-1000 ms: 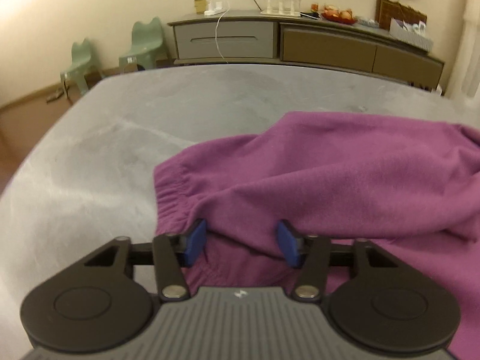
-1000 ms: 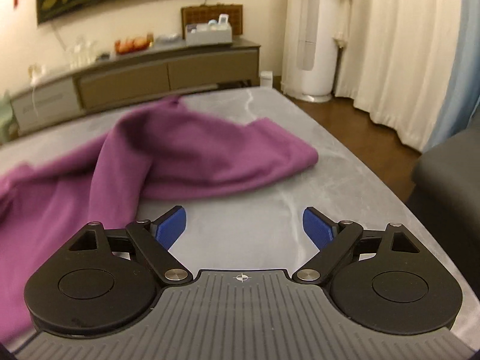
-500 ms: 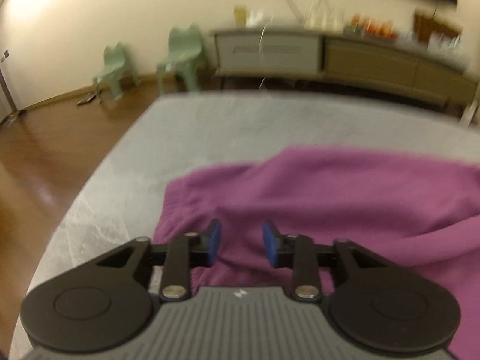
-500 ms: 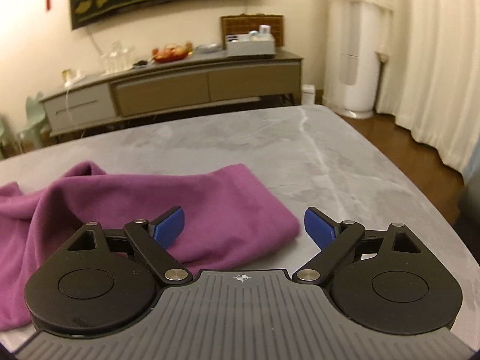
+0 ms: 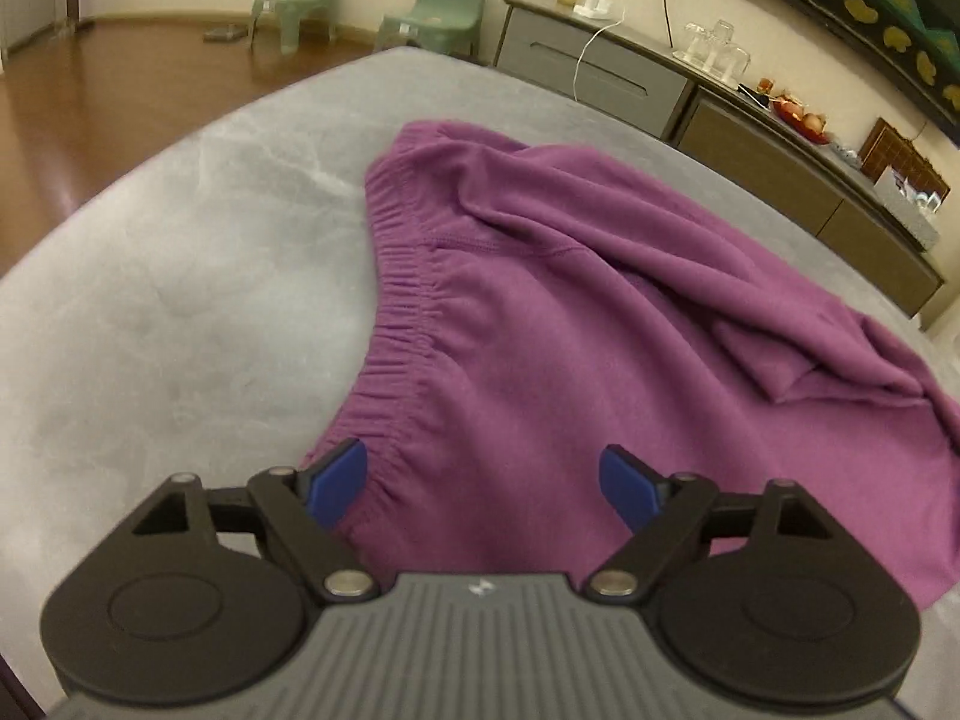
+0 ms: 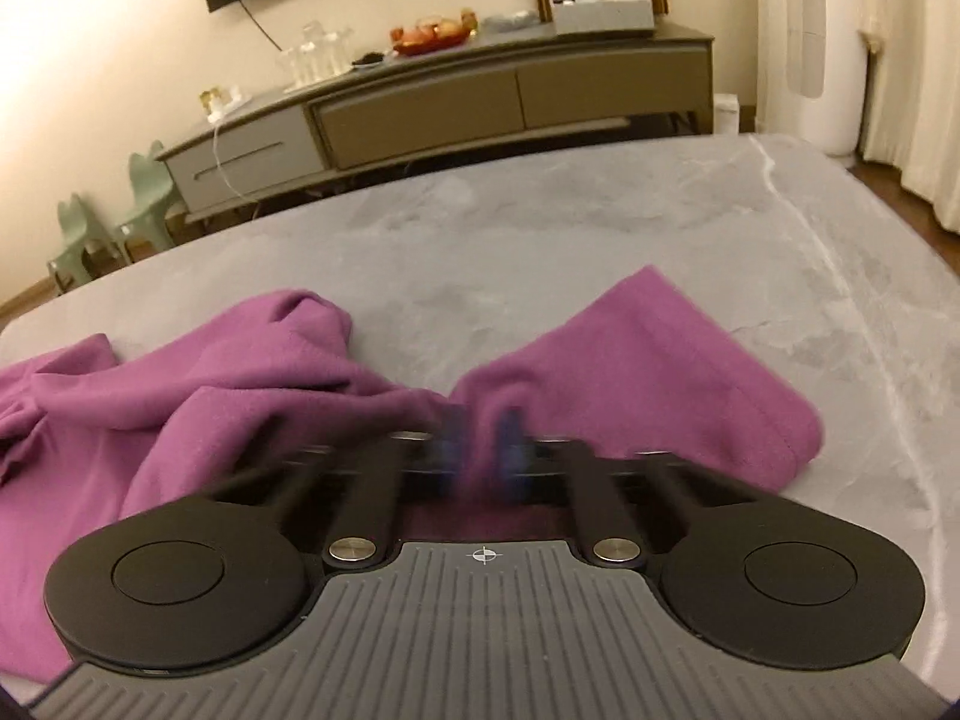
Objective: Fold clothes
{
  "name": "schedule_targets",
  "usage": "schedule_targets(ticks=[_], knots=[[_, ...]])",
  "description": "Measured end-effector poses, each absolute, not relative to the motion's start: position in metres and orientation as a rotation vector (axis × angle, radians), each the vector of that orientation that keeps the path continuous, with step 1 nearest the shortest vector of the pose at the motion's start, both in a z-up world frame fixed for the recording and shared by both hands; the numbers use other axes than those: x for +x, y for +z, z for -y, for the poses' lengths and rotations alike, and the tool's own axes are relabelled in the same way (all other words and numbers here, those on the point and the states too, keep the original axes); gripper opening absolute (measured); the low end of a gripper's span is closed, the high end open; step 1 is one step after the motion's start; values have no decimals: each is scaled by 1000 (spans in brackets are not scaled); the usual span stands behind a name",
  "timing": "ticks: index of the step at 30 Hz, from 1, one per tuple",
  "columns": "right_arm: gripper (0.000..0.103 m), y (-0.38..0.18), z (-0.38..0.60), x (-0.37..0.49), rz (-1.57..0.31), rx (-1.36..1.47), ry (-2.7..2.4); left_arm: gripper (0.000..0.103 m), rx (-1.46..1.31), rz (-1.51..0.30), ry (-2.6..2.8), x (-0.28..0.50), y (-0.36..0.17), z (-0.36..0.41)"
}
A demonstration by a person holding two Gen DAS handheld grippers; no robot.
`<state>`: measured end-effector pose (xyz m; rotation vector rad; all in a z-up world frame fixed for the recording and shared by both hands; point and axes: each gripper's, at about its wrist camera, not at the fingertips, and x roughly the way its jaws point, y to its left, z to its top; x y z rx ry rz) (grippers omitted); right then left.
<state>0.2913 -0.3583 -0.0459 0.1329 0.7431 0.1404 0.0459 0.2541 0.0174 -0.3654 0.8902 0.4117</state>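
Purple fleece trousers (image 5: pixel 570 312) lie crumpled on a grey marble table (image 5: pixel 180 276), elastic waistband to the left in the left wrist view. My left gripper (image 5: pixel 483 483) is open and empty, hovering over the near waistband corner. In the right wrist view the trousers (image 6: pixel 240 396) spread left and a leg end (image 6: pixel 654 372) lies right. My right gripper (image 6: pixel 480 441) is blurred and its fingers are nearly shut, pinching a fold of the purple fabric between the two parts.
A long low sideboard (image 6: pixel 456 102) with glasses, fruit and boxes stands beyond the table's far edge. Two green child chairs (image 5: pixel 432 6) stand on the wooden floor at the left. A white appliance (image 6: pixel 816 42) and curtains are at the right.
My left gripper let go of the waistband, opened wide and lifted. My right gripper moved forward onto the trousers and closed from wide open onto a fold of fabric.
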Motion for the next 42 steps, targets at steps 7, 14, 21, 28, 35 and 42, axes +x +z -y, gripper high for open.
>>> schedule_targets(ticks=[7, 14, 21, 28, 35, 42], knots=[[0, 26, 381, 209, -633, 211, 159, 2, -302, -883, 517, 36, 17, -265], [5, 32, 394, 75, -807, 85, 264, 7, -436, -828, 653, 19, 34, -306], [86, 69, 365, 138, -649, 57, 280, 33, -279, -662, 674, 14, 68, -270], [87, 24, 266, 264, -751, -268, 428, 42, -344, -774, 365, 37, 50, -256], [4, 2, 250, 313, -943, -312, 490, 42, -331, -947, 264, 72, 10, -245], [3, 103, 265, 363, -699, -213, 298, 44, -137, -947, 304, 73, 7, -222]])
